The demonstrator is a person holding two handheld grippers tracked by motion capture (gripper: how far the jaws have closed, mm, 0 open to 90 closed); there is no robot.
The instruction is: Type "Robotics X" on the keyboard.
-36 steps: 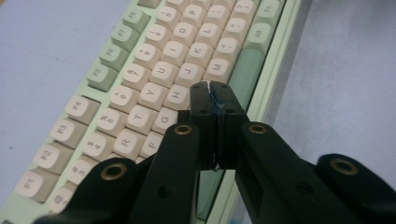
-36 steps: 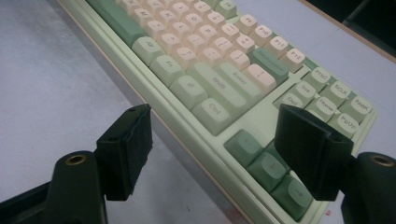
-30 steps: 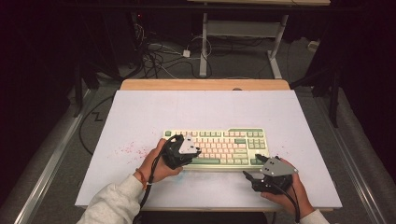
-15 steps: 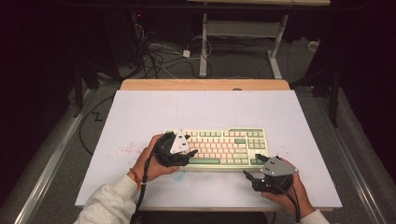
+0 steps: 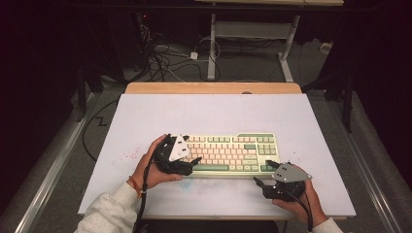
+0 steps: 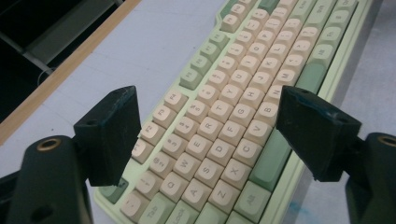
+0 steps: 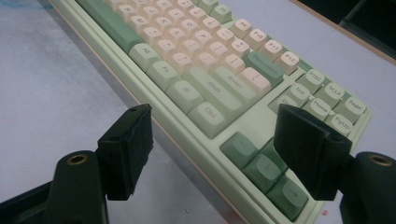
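A pale green keyboard (image 5: 233, 151) with cream and green keys lies across the near middle of the white board. My left gripper (image 5: 195, 163) sits at its left end, held by a hand in a white sleeve. In the left gripper view the keyboard (image 6: 233, 121) runs away under my left gripper (image 6: 208, 100). Its jaws have just been opening, and nothing is gripped between them. My right gripper (image 5: 264, 174) rests on the board by the keyboard's near right corner. In the right gripper view my right gripper (image 7: 215, 116) stands open, facing the arrow keys (image 7: 268, 168).
The white board (image 5: 145, 116) has a wooden strip (image 5: 214, 88) along its far edge. Faint red speckles (image 5: 127, 155) mark the board left of the keyboard. Cables (image 5: 165, 56) and a metal table frame (image 5: 212, 43) lie on the floor beyond.
My left gripper has slid left off the keyboard's left keys, and its jaws went from nearly shut to wide. The right hand and the keyboard have stayed put.
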